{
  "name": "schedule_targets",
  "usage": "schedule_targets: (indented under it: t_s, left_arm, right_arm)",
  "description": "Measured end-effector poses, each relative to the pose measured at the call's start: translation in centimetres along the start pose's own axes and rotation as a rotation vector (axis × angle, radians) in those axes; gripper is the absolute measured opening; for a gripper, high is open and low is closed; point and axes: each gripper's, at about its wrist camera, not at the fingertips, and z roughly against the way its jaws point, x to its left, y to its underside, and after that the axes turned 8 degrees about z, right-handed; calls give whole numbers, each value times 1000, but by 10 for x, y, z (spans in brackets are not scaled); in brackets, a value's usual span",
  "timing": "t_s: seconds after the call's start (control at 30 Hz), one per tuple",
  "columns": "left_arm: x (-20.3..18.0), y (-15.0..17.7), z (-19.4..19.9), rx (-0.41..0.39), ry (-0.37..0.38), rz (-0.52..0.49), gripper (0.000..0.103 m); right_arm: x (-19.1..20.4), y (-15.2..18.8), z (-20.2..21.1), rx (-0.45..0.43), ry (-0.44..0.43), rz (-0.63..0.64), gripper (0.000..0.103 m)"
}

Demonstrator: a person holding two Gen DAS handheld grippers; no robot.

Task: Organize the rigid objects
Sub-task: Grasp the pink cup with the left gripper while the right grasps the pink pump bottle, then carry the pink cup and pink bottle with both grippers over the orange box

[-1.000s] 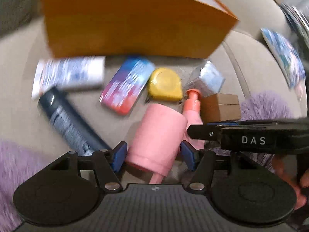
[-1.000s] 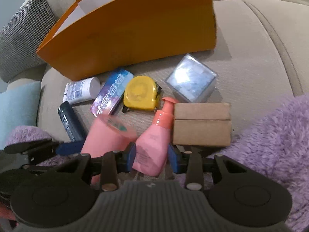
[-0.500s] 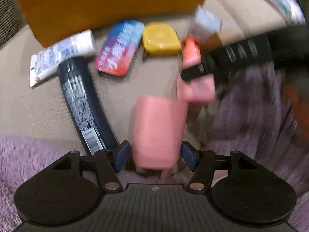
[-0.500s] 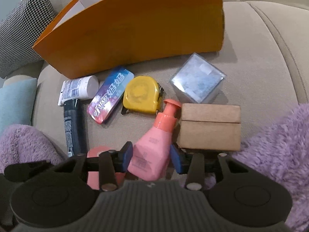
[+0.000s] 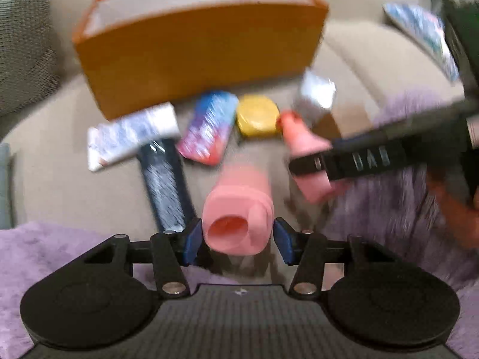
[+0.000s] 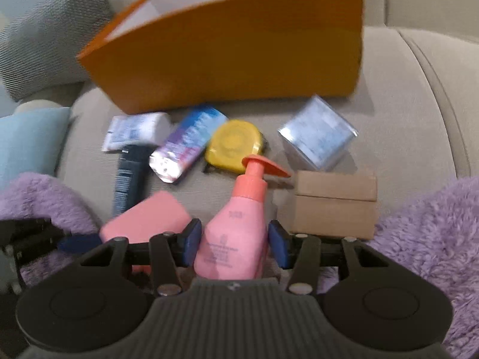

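Observation:
My left gripper (image 5: 238, 237) is shut on a pink cup (image 5: 238, 209), its open mouth turned toward the camera. The cup also shows in the right wrist view (image 6: 146, 220) at lower left. My right gripper (image 6: 233, 240) is shut on a pink pump bottle (image 6: 236, 224) with an orange pump head, held upright; it shows in the left wrist view (image 5: 305, 152) too. An orange box (image 6: 227, 51) stands open behind the row of items on the beige sofa.
On the sofa seat lie a white tube (image 6: 134, 130), a dark spray can (image 6: 130, 173), a colourful packet (image 6: 185, 143), a yellow tape measure (image 6: 233, 143), a clear cube (image 6: 318, 136) and a cardboard box (image 6: 333, 203). Purple fluffy blanket (image 6: 425, 230) covers the near edge. Cushions sit at left.
Both grippers have pulled back and up with their objects. The pink cup has tipped so its mouth faces the left camera. The orange box's open top has come into view.

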Motion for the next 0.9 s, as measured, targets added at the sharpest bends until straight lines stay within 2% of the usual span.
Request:
schedule_targets:
  t_s: [0.13,0.3,0.47,0.6,0.67,0.8,0.9]
  left_arm:
    - [10,-8,9,-36,46,50,59]
    - [12,-12,-11,-21,26,63,59]
    - [17,-8,-16,-139,51,83,60]
    - [16,-16,-23,-189,60,96,60]
    - [15,-20,-31,-160,79,102,61]
    - [11,-15,-43,-112,57,86,62]
    - [13,-12,-48,-85,56,89,62]
  right_arm:
    - [10,-1,3,-21,-58,48,49]
    - [15,7,-16,23,-8,95,48]
    - [-2,15,-30,95,24,25,48]
    - [-6,15,-31,97,16,10,48]
    - [-2,14,-28,85,19,31,48]
    - [3,17,-28,106,43,81,48]
    - [1,21,-33,127,28,71,49]
